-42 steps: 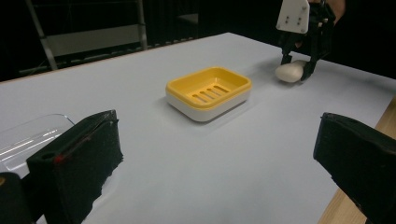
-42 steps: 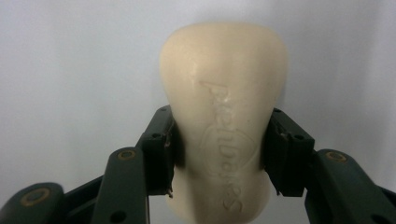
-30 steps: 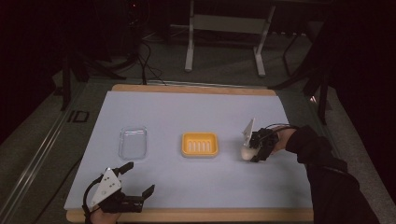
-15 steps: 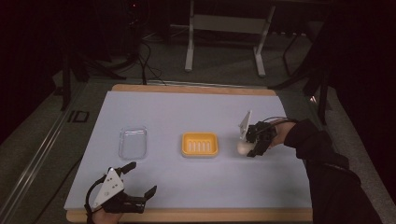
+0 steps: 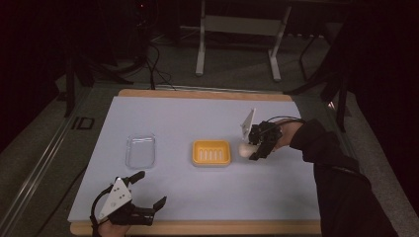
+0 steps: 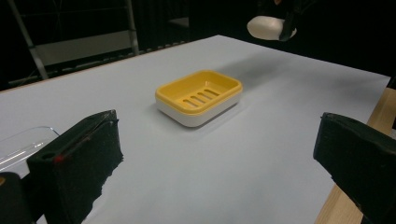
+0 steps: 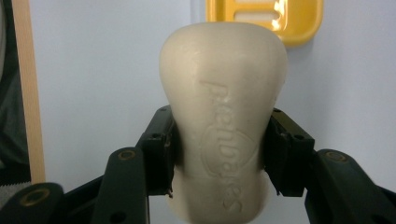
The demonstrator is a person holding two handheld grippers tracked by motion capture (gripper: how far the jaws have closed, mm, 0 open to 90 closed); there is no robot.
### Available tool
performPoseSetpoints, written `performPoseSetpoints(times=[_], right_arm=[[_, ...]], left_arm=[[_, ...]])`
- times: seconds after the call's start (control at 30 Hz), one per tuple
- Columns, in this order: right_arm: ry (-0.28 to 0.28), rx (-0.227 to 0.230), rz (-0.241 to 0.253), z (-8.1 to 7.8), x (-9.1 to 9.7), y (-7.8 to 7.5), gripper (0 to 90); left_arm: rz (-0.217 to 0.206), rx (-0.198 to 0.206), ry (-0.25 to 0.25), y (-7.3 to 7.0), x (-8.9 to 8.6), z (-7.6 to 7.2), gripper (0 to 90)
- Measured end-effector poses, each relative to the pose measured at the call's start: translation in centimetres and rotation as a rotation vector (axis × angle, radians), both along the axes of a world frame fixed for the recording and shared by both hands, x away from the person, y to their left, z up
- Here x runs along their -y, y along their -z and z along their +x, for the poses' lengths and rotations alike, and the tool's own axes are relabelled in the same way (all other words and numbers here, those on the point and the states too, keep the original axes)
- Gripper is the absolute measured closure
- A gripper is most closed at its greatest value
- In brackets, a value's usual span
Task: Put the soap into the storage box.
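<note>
Now | right gripper (image 5: pixel 251 149) has carried the soap bar (image 7: pixel 223 116) from the tabletop's right edge toward the yellow soap dish (image 5: pixel 211 152), pinching it above the tabletop | left gripper (image 5: pixel 148 193) spread, holding nothing, near front-left corner.

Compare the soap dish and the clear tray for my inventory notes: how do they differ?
The soap dish is opaque yellow on a white base; the clear tray is see-through. The dish has drain slots; the tray looks plain. The dish sits mid-table, the tray farther left. Both are empty, rounded rectangles.
</note>
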State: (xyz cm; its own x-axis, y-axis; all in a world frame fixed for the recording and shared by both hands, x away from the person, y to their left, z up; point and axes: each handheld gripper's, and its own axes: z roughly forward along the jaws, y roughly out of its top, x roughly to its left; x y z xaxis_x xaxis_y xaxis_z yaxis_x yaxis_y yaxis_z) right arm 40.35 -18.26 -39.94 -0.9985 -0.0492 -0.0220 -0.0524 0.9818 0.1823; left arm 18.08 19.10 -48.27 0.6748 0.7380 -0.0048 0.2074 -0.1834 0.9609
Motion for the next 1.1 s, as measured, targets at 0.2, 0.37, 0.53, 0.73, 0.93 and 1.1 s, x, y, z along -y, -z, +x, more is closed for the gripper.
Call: performPoseSetpoints(times=[0.2, 0.37, 0.53, 0.73, 0.93, 1.1], right_arm=[[-0.047, 0.034, 0.026, 0.0, -1.2, -0.6, 50.0], [-0.058, 0.05, 0.042, 0.2, -2.5, -1.1, 50.0], [-0.025, 0.03, 0.048, 0.7, -3.7, -1.3, 50.0], [-0.046, 0.053, 0.073, 1.0, -4.8, -1.2, 50.0], [-0.068, 0.052, 0.129, 1.1, -5.5, -1.2, 50.0], [-0.077, 0.048, 0.145, 1.1, -6.3, -1.1, 50.0]], left_arm=[[-0.002, -0.001, 0.001, 0.0, 0.0, 0.0, 1.1], [-0.003, -0.001, 0.002, 0.0, 0.0, 0.0, 1.2], [0.0, 0.001, 0.003, 0.0, 0.0, 0.0, 1.2], [0.002, 0.002, 0.006, 0.0, 0.0, 0.1, 1.2], [0.006, 0.004, 0.008, 0.0, 0.0, 0.1, 1.2], [0.005, 0.004, 0.009, 0.0, 0.0, 0.0, 1.2]])
